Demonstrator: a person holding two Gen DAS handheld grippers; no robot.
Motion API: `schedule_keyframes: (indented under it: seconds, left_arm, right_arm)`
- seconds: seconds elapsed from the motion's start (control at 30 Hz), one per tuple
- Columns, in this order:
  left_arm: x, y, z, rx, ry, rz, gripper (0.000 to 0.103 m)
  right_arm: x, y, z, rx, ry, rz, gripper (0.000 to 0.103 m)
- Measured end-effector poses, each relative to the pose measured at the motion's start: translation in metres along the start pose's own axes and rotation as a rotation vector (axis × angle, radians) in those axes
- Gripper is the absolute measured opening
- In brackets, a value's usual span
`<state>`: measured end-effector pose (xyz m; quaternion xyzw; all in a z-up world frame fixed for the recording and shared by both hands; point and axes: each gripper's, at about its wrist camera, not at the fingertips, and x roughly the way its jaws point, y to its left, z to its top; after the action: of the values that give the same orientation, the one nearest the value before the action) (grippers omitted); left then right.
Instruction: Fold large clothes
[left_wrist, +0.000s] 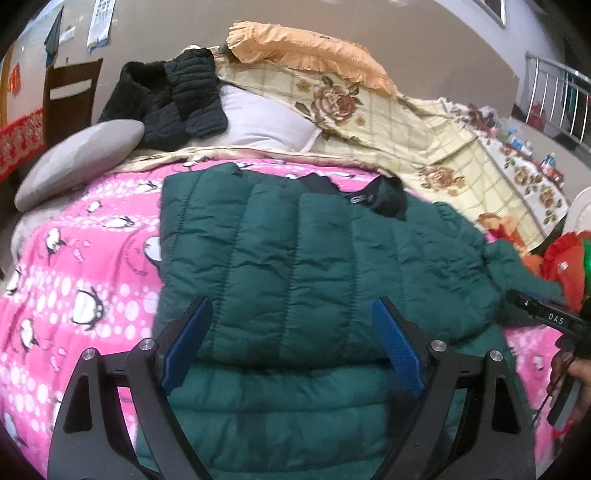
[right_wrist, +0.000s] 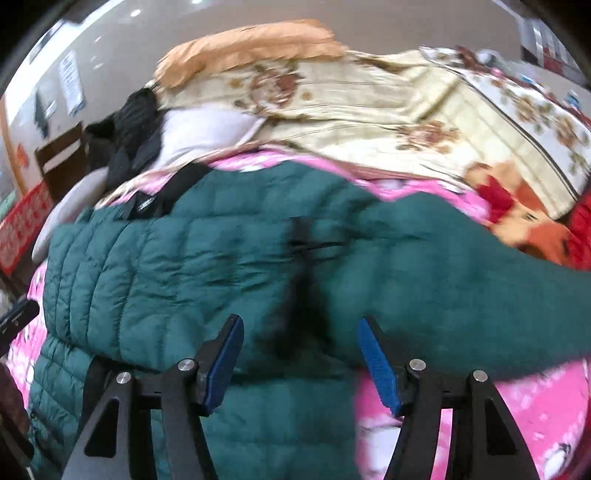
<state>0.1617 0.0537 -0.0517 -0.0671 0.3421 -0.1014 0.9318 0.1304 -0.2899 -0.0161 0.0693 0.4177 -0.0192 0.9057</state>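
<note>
Both grippers hang with fingers apart, holding nothing. Between and just beyond the left gripper's (left_wrist: 291, 339) fingers lies the green jacket (left_wrist: 295, 266), spread on the pink blanket (left_wrist: 74, 288), its near part apparently doubled over. Ahead of the right gripper (right_wrist: 301, 354), a sleeve (right_wrist: 443, 266) stretches out to the right, unfolded. Farther off sits a black jacket (left_wrist: 173, 99). Folding looks barely begun: sleeve and body remain.

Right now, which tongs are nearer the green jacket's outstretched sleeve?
Right. The right tongs hover open at the sleeve; the left tongs hover open over the jacket's body.
</note>
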Motion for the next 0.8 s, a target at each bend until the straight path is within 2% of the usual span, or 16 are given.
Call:
schedule_keyframes:
  seconds: [0.23,0.3,0.43,0.5,0.63,0.8]
  left_arm:
    - [-0.005,-0.013,-0.003,0.012,0.006,-0.032,0.088]
    - [-0.006,-0.015,-0.004,0.018,0.008,-0.034,0.088]
    - [-0.007,-0.012,-0.004,0.021,0.010,-0.029,0.088]
    - [-0.009,-0.010,-0.003,0.015,0.008,-0.028,0.088]
    - [-0.009,-0.003,-0.001,-0.004,0.007,-0.025,0.088]
    - [-0.011,-0.001,-0.002,0.001,0.014,-0.011,0.088]
  right_arm:
    - [-0.021,-0.115,-0.016,0.239,0.025,-0.113,0.066]
    - [-0.029,-0.157,-0.024,0.343,0.017,-0.146,0.068]
    - [-0.042,-0.238,-0.041,0.590,-0.003,-0.151,0.072]
    - [-0.045,-0.264,-0.048,0.671,-0.002,-0.151,0.073]
    - [-0.046,-0.298,-0.050,0.771,-0.028,-0.129,0.073]
    - [-0.042,-0.318,-0.049,0.851,-0.072,-0.091,0.074]
